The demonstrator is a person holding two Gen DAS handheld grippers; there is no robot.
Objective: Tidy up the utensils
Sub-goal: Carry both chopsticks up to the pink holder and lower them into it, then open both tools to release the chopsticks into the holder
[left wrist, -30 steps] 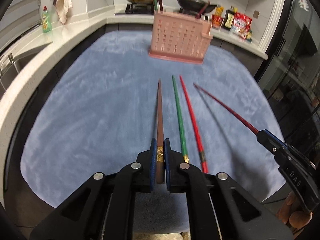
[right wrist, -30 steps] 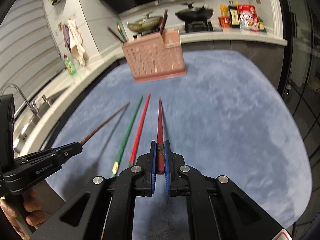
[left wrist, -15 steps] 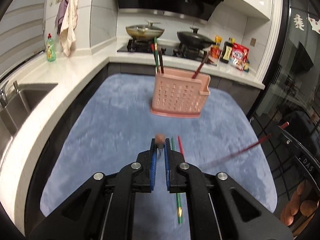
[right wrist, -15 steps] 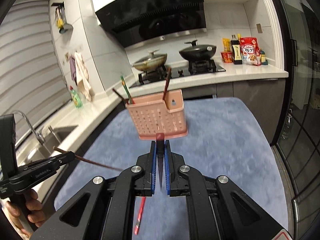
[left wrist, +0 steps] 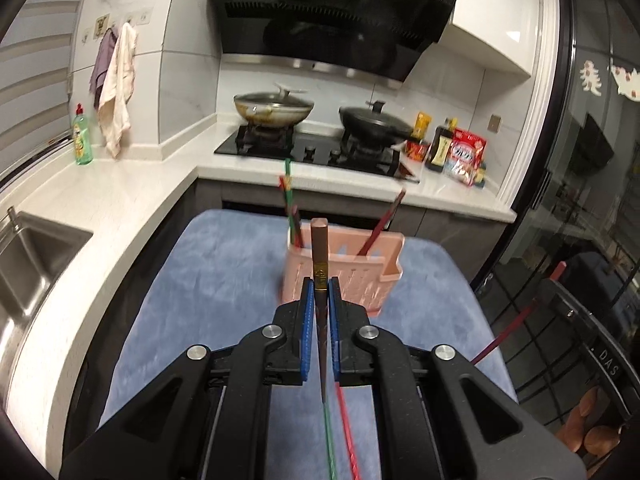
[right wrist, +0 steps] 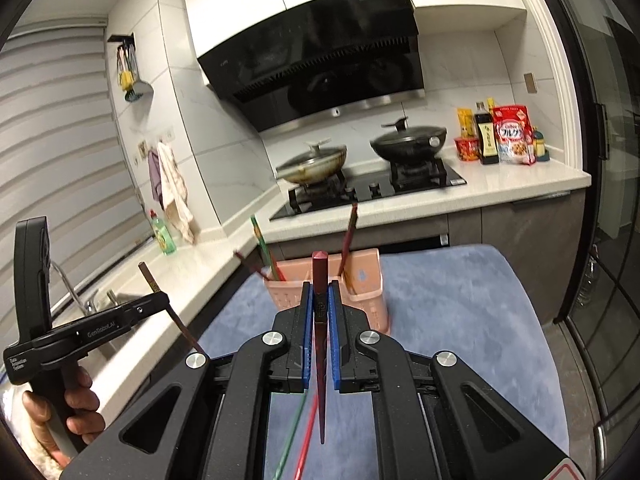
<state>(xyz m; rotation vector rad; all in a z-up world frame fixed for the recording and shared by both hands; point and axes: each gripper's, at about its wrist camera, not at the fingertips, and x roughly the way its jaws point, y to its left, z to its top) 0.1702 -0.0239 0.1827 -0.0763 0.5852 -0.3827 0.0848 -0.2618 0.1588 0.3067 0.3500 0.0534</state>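
Filling the lower middle of both views was a blue mat (left wrist: 224,280) spread on a table. At the far end of the mat, in the middle of each frame, stood a pink holder (left wrist: 360,276) with a few chopsticks sticking up out of it. The left gripper (left wrist: 320,300) sat at the bottom middle of its view, pinching a brown chopstick (left wrist: 319,248) that stood nearly straight up. The right gripper (right wrist: 320,304) sat the same way, squeezing a dark red chopstick (right wrist: 320,276). A hand (right wrist: 60,412) at the lower left of the right view held the left gripper's handle. A green chopstick (left wrist: 329,440) and a red chopstick (left wrist: 347,428) lay side by side on the mat, low in the frame.
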